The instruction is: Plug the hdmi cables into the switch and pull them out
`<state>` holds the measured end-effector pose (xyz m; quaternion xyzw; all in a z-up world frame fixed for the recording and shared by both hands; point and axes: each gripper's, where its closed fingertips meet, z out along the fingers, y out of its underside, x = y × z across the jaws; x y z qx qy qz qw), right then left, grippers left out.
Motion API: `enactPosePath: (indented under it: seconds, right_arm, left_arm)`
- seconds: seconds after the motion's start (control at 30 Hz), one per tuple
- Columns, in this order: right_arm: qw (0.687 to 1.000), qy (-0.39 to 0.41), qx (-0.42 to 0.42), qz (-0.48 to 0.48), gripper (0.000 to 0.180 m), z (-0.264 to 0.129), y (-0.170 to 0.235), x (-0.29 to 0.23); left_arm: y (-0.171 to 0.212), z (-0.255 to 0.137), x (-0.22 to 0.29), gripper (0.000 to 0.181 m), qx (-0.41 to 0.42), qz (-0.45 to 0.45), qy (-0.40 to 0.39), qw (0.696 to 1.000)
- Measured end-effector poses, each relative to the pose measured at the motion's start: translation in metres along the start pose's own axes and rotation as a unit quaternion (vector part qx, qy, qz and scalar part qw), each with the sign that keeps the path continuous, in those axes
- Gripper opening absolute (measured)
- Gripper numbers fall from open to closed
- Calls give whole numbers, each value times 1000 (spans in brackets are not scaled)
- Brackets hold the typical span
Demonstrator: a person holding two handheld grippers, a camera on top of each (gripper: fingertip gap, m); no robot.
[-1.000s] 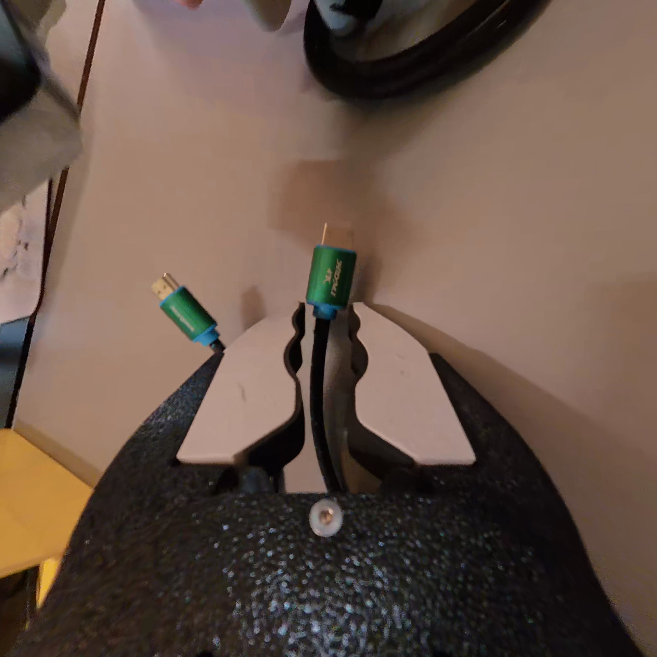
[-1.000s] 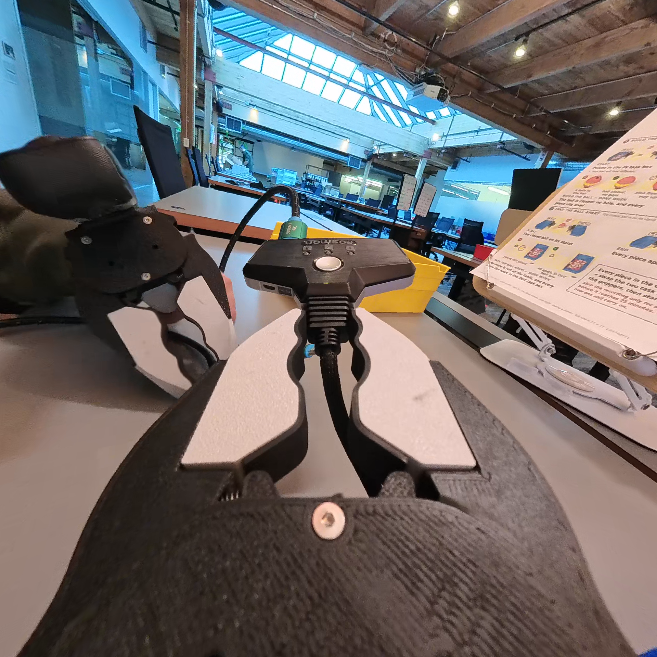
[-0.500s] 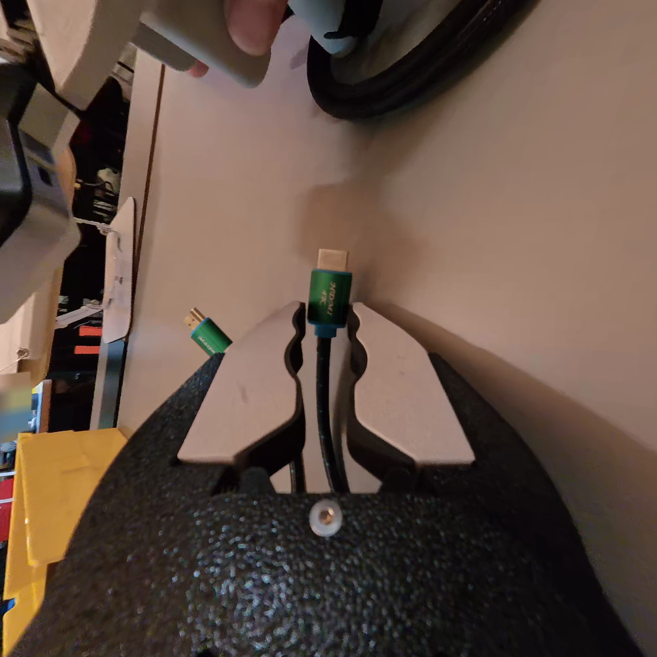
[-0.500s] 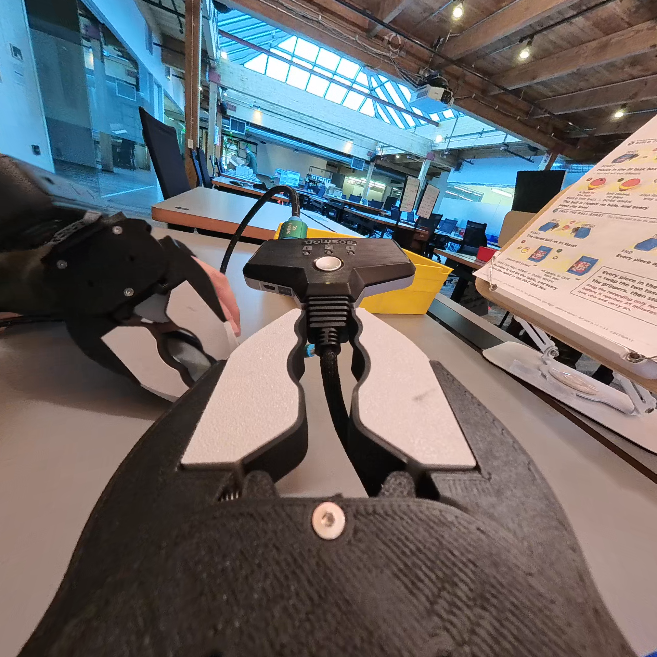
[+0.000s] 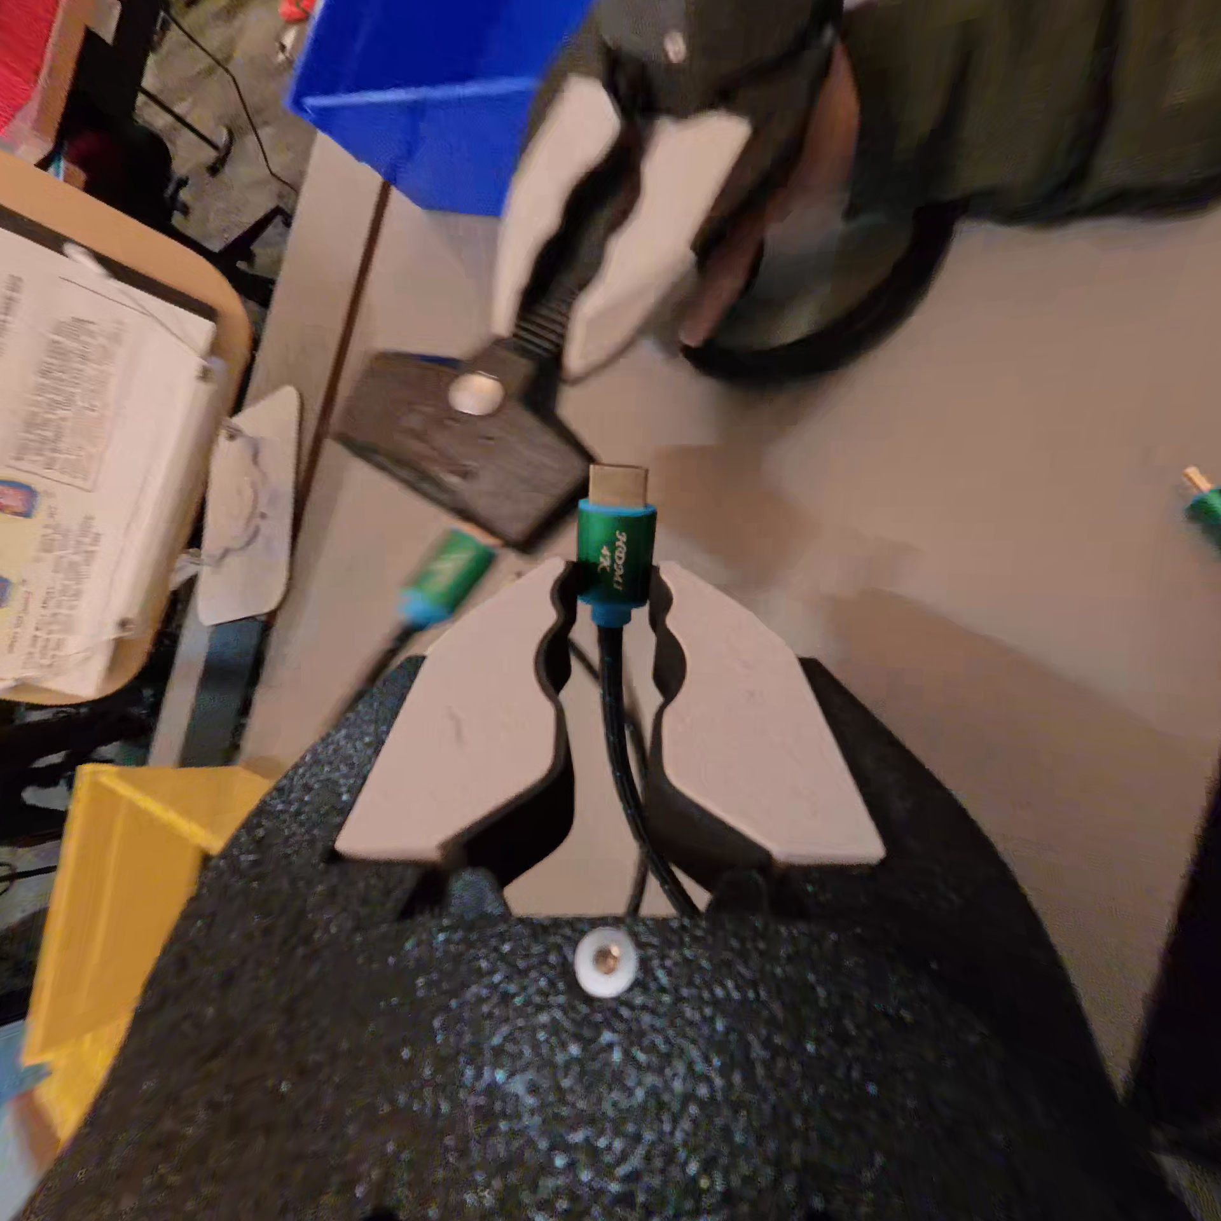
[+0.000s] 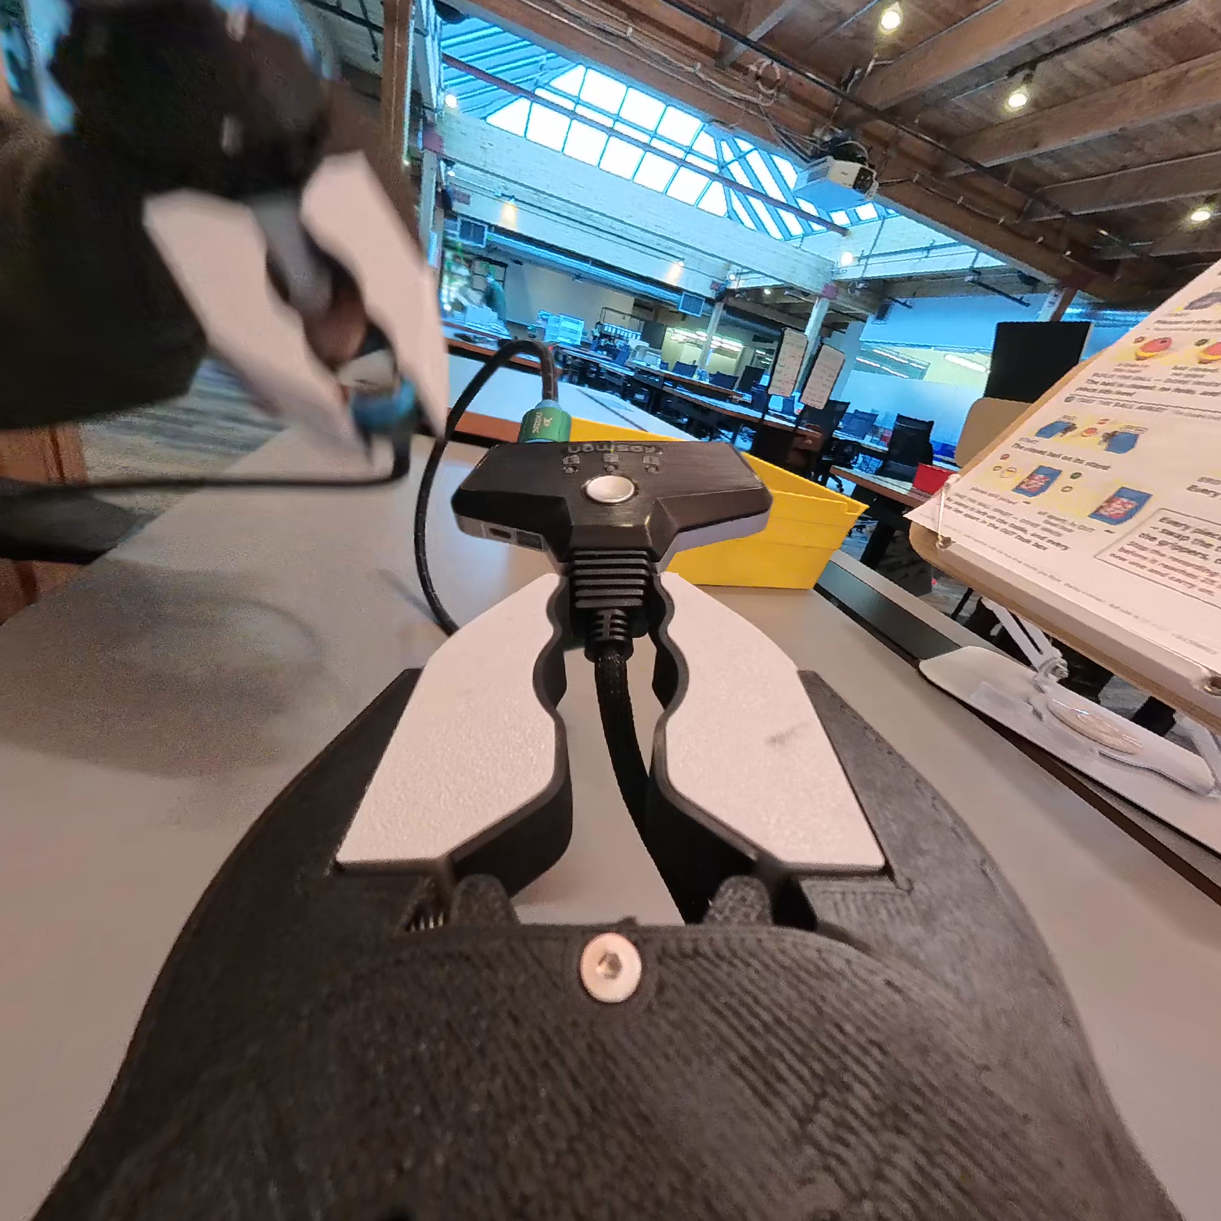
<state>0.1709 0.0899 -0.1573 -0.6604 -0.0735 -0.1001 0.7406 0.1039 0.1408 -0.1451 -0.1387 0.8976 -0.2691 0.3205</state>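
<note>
While each tool pinches, left (image 5: 611,581) the plug (image 5: 614,552), right (image 6: 611,594) the switch (image 6: 611,495), blur hides its ports

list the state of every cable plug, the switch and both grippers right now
left gripper: shut on held hdmi plug
held hdmi plug: unplugged, gold tip bare, short of the switch
right gripper: shut on the switch's ribbed cable collar
switch: flat on table, one green plug inserted
inserted plug: seated in switch
spare plug: loose on table
</note>
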Motion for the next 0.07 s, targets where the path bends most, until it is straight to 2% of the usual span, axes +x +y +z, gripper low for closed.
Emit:
enactPosePath:
  seconds: [0.07]
  right_arm:
    - [1000,-18,-1,-2,22,0,0,-5]
  left_arm:
    - [-2,-36,-30,20,-52,29,2,998]
